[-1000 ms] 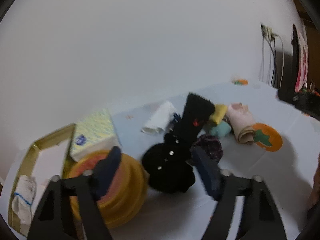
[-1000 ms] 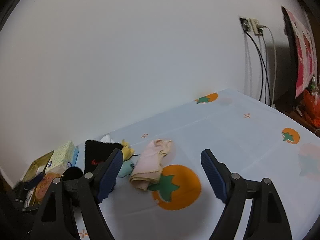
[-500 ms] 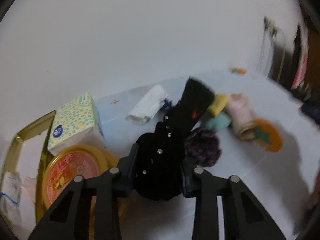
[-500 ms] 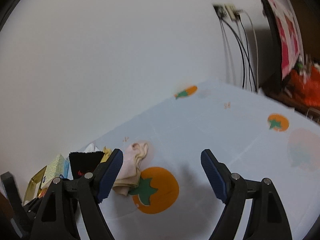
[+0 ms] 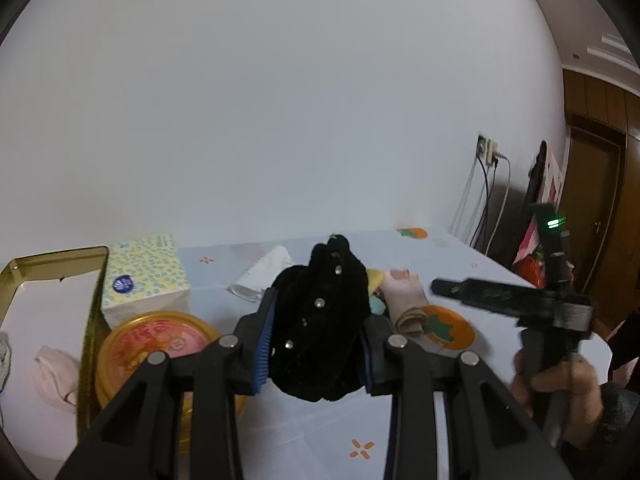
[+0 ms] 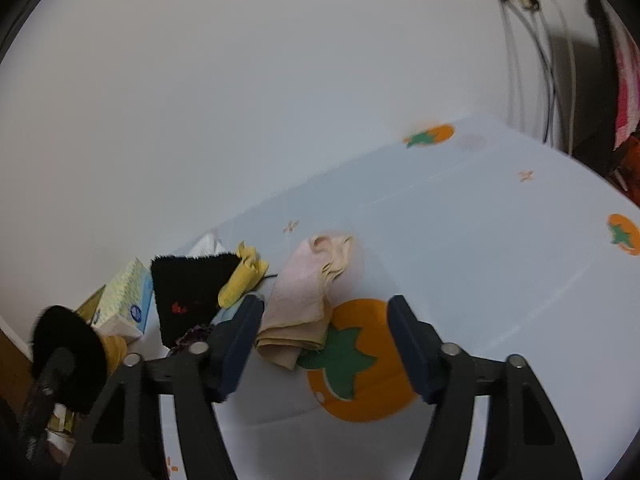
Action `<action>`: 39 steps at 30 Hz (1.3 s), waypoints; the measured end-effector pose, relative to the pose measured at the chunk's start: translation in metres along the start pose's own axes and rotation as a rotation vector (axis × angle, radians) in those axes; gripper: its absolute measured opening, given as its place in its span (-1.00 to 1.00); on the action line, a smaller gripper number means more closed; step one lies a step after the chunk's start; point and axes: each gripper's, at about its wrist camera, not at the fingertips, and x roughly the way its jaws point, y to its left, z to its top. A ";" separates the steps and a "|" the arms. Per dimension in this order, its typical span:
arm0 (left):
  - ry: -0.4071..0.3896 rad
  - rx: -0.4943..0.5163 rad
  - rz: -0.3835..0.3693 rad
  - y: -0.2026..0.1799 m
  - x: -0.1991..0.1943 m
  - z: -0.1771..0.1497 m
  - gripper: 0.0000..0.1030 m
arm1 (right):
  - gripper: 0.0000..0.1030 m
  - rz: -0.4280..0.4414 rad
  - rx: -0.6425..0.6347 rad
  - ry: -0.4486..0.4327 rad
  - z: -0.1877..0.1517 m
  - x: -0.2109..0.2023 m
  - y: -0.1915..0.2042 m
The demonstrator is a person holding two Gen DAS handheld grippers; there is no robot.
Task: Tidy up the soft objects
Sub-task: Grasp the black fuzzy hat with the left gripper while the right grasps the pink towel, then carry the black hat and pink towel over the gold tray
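Note:
My left gripper (image 5: 320,320) is shut on a black fuzzy studded cloth (image 5: 320,344) and holds it just above the table. That bundle (image 6: 64,336) also shows at the left edge of the right wrist view. My right gripper (image 6: 324,308) hovers over a folded pink cloth (image 6: 304,292) with its jaws closing. The cloth lies by the left finger, and neither pad presses on it. Beside the pink cloth lie a yellow cloth (image 6: 242,276), a flat black fuzzy cloth (image 6: 188,284) with a red mark, and a purple bundle (image 6: 194,334).
A gold tin tray (image 5: 56,264), a round orange tin (image 5: 156,340) and a tissue pack (image 5: 144,276) stand at the left. A white cloth (image 5: 264,272) lies behind. The pale tablecloth (image 6: 460,240) with orange fruit prints runs to the right. Cables (image 5: 486,208) hang at the wall.
My left gripper closed on the black studded cloth and lifted it off the table. My right gripper came down toward the pink cloth and its jaws narrowed.

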 end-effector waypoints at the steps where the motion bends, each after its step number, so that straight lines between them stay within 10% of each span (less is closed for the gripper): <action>1: -0.004 -0.001 0.003 0.002 -0.001 0.000 -0.36 | 0.29 0.000 0.003 0.023 0.002 0.008 0.002; 7: 0.007 0.004 0.049 0.009 -0.006 0.002 -0.35 | 0.26 -0.045 -0.010 0.135 0.011 0.062 0.019; 13: 0.010 0.002 0.065 0.012 -0.008 0.003 -0.35 | -0.75 -0.038 -0.029 0.162 0.008 0.066 0.018; 19: -0.005 -0.002 0.055 0.013 -0.013 0.004 -0.35 | -0.75 -0.010 0.055 0.036 0.005 0.025 0.002; 25: -0.004 -0.013 0.084 0.017 -0.014 0.005 -0.35 | -0.75 -0.075 -0.134 -0.203 -0.010 -0.022 0.044; 39: 0.025 -0.031 0.153 0.029 -0.014 0.002 -0.35 | -0.75 -0.046 -0.251 -0.325 -0.039 -0.058 0.080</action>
